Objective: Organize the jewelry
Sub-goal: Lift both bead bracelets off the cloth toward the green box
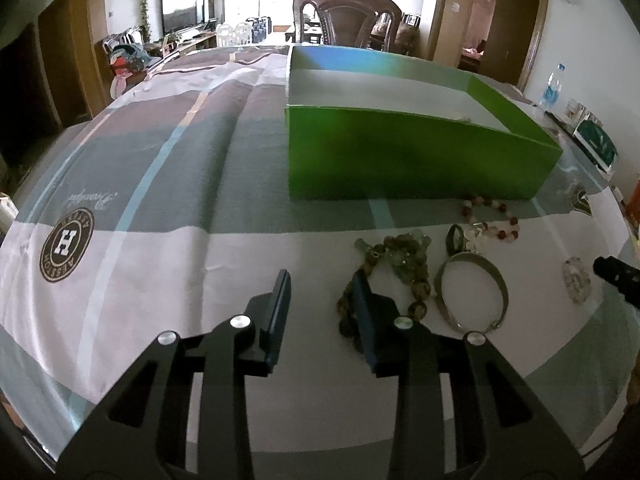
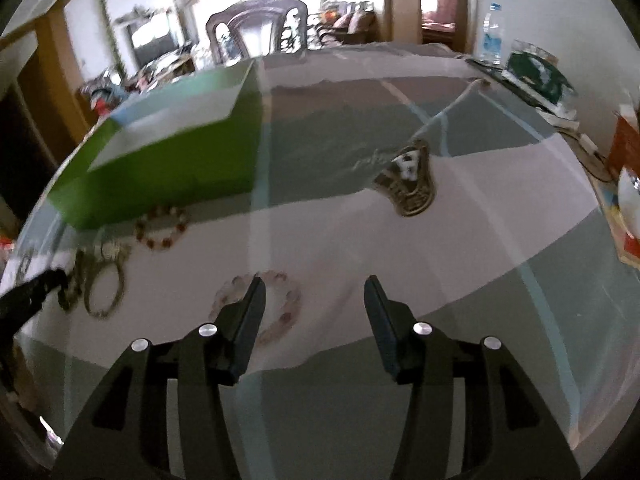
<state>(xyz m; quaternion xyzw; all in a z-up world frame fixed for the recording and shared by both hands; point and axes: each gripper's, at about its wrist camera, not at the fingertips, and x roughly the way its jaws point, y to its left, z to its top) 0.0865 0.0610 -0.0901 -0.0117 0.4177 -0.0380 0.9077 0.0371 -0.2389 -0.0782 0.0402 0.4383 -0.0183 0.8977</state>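
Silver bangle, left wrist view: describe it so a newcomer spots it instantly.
Start at the green box on the striped tablecloth; the jewelry lies scattered just in front of its near wall. The silver bangle is nearest the camera, right of the dark green bead strand. It is the only plain, smooth metal hoop; everything else is beaded.

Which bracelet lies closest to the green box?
The red-and-white beaded bracelet, lying right at the green cardboard box's front wall; the silver metal bangle and other pieces lie farther back.

Left gripper (image 1: 322, 304) was matte black, angular linkage arms with cut-out slots, round silver screws at the joints, flat blue-edged fingers (image 1: 280, 312), right gripper (image 2: 314, 312) of identical black build
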